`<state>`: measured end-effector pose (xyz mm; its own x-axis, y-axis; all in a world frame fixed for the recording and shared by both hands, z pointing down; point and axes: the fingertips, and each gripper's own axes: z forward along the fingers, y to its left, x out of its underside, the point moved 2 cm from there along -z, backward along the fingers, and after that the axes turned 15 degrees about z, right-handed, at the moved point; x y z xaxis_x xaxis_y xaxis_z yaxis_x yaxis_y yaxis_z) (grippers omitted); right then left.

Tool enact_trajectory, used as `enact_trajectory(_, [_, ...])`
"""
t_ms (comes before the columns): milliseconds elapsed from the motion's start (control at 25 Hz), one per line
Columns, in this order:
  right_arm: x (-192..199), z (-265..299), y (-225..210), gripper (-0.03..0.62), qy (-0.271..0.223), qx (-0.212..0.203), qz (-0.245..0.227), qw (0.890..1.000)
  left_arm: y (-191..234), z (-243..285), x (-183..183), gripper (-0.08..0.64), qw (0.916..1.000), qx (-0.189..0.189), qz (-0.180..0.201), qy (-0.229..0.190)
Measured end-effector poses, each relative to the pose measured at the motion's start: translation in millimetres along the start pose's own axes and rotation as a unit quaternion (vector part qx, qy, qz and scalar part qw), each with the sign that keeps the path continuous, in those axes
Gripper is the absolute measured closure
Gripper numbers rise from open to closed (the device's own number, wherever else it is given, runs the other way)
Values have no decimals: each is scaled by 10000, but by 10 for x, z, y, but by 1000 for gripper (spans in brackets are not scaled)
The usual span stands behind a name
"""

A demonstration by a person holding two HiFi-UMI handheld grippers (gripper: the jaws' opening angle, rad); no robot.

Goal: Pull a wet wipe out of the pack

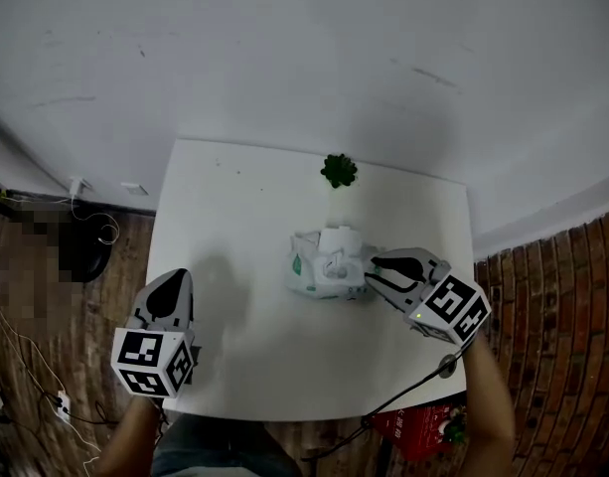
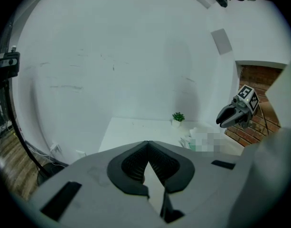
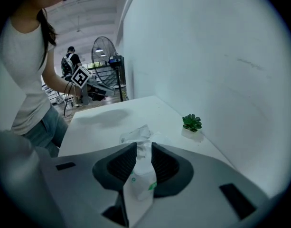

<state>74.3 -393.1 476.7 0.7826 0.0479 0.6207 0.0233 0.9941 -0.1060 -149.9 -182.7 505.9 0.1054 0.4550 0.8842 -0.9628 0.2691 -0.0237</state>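
The wet wipe pack [image 1: 326, 264], white with green print, lies near the middle of the white table [image 1: 234, 207]. My right gripper [image 1: 377, 265] is at the pack's right end. In the right gripper view the jaws are shut on the pack's crinkled wrapper end [image 3: 140, 175], and the rest of the pack [image 3: 135, 135] stretches away beyond them. My left gripper [image 1: 171, 296] hangs over the table's front left, well apart from the pack. Its pads [image 2: 136, 163] meet at the tip with nothing between them. From there the right gripper [image 2: 227, 118] shows beside the pack [image 2: 192, 137].
A small green potted plant [image 1: 338, 171] stands at the table's back edge, behind the pack. A white wall rises behind the table. Brick floor [image 1: 552, 296] lies to the right and cables [image 1: 46, 386] trail on the left floor. A fan [image 3: 103, 63] stands beyond the person.
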Motion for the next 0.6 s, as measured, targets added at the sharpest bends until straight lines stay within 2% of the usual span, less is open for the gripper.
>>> enact_trajectory(120, [9,161,9,494,229,-209,-272,9992,-6,27,5,560,10000,-36,0,-90])
enact_trajectory(280, [89,374,0,499,581,-407,-534,9960,22,42,73,560,9999,-99,-33,8])
enact_trajectory(600, [204,663,-55,503,1210,-744,-958,9852,73,120,87,560,9996,-273,-100,43])
